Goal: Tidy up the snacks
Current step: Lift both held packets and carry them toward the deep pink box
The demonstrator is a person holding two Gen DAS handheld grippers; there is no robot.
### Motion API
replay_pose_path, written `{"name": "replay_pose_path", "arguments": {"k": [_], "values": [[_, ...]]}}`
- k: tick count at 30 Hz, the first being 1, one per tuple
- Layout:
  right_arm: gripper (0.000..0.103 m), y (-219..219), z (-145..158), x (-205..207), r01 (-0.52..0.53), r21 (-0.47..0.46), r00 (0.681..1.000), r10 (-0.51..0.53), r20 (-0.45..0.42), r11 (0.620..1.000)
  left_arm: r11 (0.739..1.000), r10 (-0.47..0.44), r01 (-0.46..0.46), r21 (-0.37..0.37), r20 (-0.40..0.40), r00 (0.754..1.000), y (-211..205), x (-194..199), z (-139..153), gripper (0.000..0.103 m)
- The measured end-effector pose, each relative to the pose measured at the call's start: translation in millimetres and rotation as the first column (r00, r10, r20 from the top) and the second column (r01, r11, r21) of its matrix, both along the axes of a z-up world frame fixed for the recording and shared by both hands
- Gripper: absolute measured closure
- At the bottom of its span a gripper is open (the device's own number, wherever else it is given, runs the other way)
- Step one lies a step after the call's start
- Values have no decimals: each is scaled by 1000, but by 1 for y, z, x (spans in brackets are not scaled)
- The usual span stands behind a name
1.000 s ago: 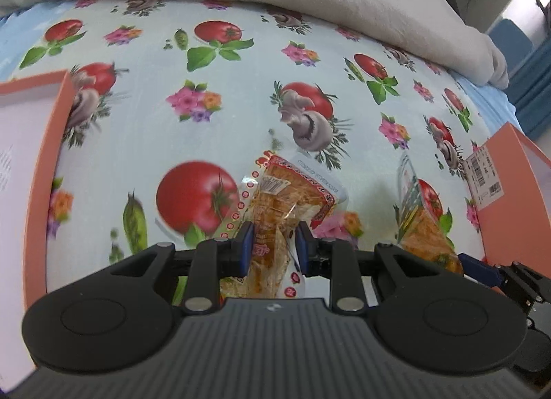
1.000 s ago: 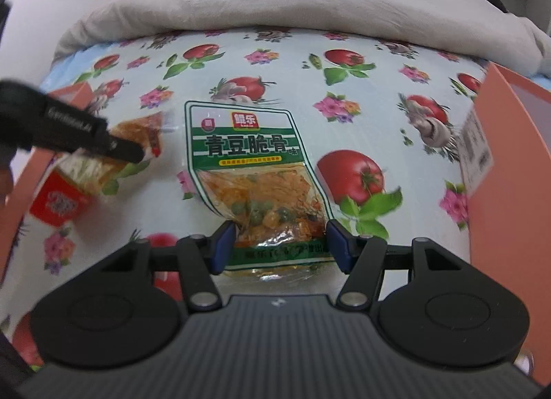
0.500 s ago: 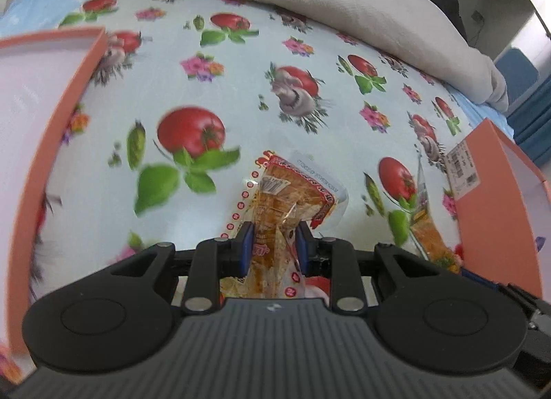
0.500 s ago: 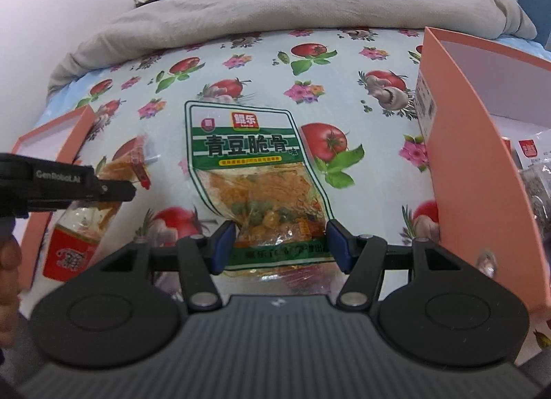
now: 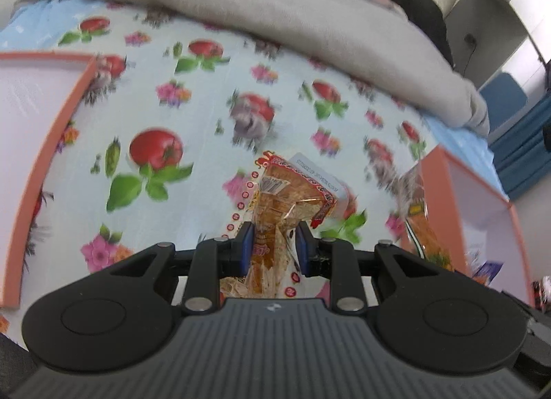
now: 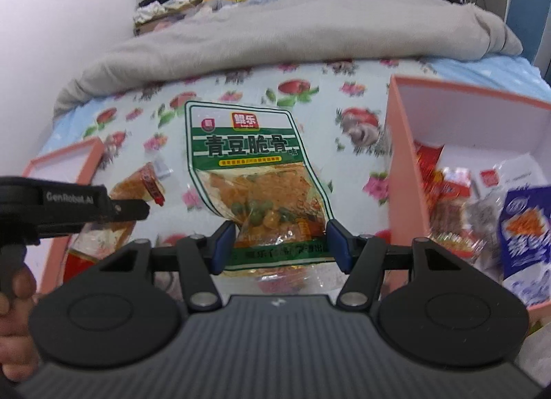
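Tablecloth (image 5: 193, 96) pale blue, red tomatoes, pink flowers, green leaves. Blanket (image 6: 292, 30) plain grey-beige. Boxes (image 6: 399, 165) salmon-orange, white inside. Green-and-white snack packet (image 6: 248, 158), orange contents with green peas. Orange-red snack packet (image 5: 286, 199). Gripper pads (image 6: 224, 244) blue.

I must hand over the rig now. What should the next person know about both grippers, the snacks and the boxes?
Left gripper: jaws shut on the orange snack packet, held above the cloth.
Right gripper: jaws shut on the green pea snack bag, also lifted.
Right box: already holds several snacks.
Left box: what shows of its inside is bare.
Left to do: put both held packets into a box.
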State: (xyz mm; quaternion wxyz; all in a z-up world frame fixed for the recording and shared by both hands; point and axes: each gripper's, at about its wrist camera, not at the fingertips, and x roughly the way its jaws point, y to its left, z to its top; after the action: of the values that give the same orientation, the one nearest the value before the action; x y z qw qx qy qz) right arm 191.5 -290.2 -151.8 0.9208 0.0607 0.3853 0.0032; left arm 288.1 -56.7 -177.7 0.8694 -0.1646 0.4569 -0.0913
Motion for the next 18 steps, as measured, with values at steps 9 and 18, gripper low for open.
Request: {"name": "replay_pose_path", "arguments": {"k": [9, 18], "values": [[43, -25, 63, 6, 18, 4, 995, -18, 98, 1000, 999, -34, 37, -24, 100, 994, -31, 13, 78, 73], [42, -58, 107, 8, 69, -34, 978, -61, 200, 997, 991, -113, 125, -44, 209, 971, -87, 17, 141, 73]]}}
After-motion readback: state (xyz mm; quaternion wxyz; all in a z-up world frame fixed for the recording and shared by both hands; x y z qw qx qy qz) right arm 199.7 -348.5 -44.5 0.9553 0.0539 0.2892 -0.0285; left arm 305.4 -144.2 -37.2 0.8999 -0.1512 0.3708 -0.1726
